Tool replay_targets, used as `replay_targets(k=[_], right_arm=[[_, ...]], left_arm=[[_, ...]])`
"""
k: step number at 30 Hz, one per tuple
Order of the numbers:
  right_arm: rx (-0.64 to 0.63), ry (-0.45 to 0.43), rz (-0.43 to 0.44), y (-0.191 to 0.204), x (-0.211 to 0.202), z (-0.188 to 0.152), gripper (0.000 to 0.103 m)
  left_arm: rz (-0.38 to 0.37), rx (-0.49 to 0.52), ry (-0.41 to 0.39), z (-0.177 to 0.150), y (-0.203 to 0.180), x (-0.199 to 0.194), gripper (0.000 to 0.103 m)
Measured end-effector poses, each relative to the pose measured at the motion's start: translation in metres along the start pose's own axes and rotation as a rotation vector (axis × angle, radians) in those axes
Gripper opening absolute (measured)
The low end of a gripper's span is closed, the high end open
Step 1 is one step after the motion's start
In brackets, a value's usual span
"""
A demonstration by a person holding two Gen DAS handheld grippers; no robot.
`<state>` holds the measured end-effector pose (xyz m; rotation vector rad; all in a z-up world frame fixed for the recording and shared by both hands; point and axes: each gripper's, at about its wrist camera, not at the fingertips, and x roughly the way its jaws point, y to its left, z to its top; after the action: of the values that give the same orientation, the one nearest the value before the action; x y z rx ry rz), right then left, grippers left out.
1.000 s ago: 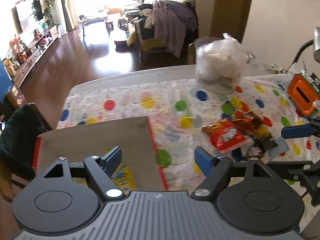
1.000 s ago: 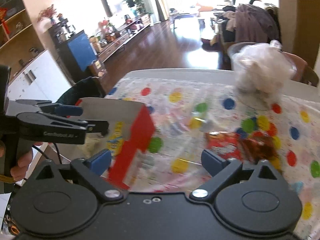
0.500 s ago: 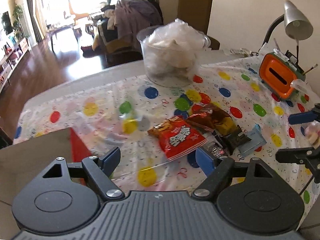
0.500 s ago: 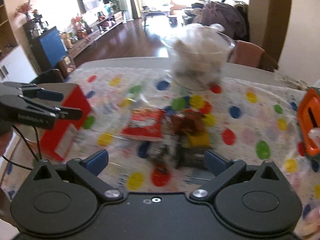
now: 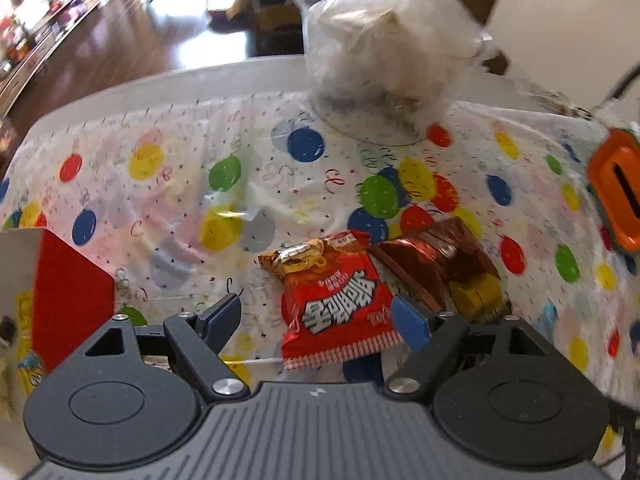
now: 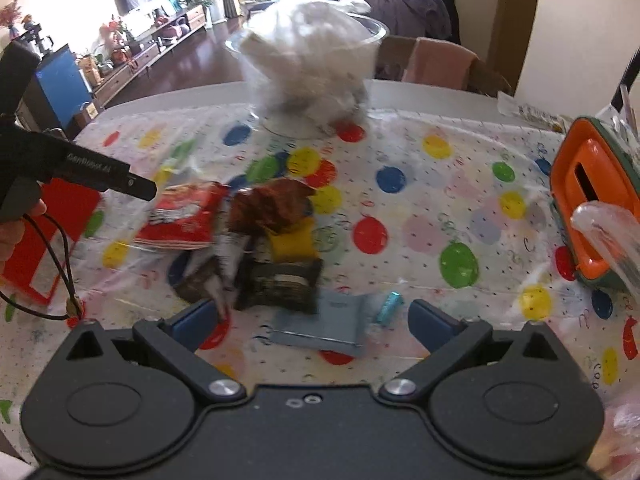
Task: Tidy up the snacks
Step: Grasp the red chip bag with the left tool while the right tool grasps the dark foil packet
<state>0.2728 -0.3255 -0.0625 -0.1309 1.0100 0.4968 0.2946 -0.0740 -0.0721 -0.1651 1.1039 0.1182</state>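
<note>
Left wrist view: the left gripper [image 5: 320, 314] is spread wide and empty above a red snack packet [image 5: 338, 298] on the dotted tablecloth [image 5: 168, 168]. A brown packet [image 5: 432, 260] touches its right side; the red-walled box [image 5: 72, 300] sits left, a clear tub [image 5: 384, 64] behind. The right gripper [image 6: 310, 320], also spread and empty, hovers over a dark packet [image 6: 280, 284] and blue packet [image 6: 324, 322]. Half a second ago both were farther back.
</note>
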Motion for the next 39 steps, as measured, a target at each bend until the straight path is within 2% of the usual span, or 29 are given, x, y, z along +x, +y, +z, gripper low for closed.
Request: replay_targets(k=[6, 12, 16, 18, 23, 27, 33, 39], right_arm=[[0.087, 0.047, -0.006, -0.027, 0.027, 0.007, 0.099], [0.222, 0.106, -0.041, -0.052, 0.057, 0.013, 0.087], [0.271, 0.119, -0.055, -0.058, 0.070, 0.014, 0.087], [0.272, 0.123, -0.034, -0.057, 0.074, 0.014, 0.083], [0.078, 0.094, 0.021, -0.034, 0.072, 0.020, 0.083], [-0.066, 0.082, 0.104, -0.015, 0.076, 0.024, 0.083], [-0.335, 0.082, 0.147, 0.020, 0.091, 0.023, 0.084], [-0.395, 0.115, 0.159, 0.030, 0.111, 0.025, 0.084]], left_arm=[[0.021, -0.095, 0.084, 0.019, -0.008, 0.037, 0.082], [0.067, -0.153, 0.142, 0.025, -0.014, 0.065, 0.082], [0.089, -0.152, 0.151, 0.029, -0.019, 0.076, 0.082], [0.104, -0.143, 0.160, 0.029, -0.020, 0.082, 0.082], [0.110, -0.155, 0.190, 0.025, -0.017, 0.093, 0.082], [0.098, -0.166, 0.204, 0.021, -0.015, 0.098, 0.082], [0.104, -0.138, 0.200, 0.017, -0.017, 0.100, 0.082], [0.108, -0.117, 0.176, 0.015, -0.019, 0.097, 0.078]])
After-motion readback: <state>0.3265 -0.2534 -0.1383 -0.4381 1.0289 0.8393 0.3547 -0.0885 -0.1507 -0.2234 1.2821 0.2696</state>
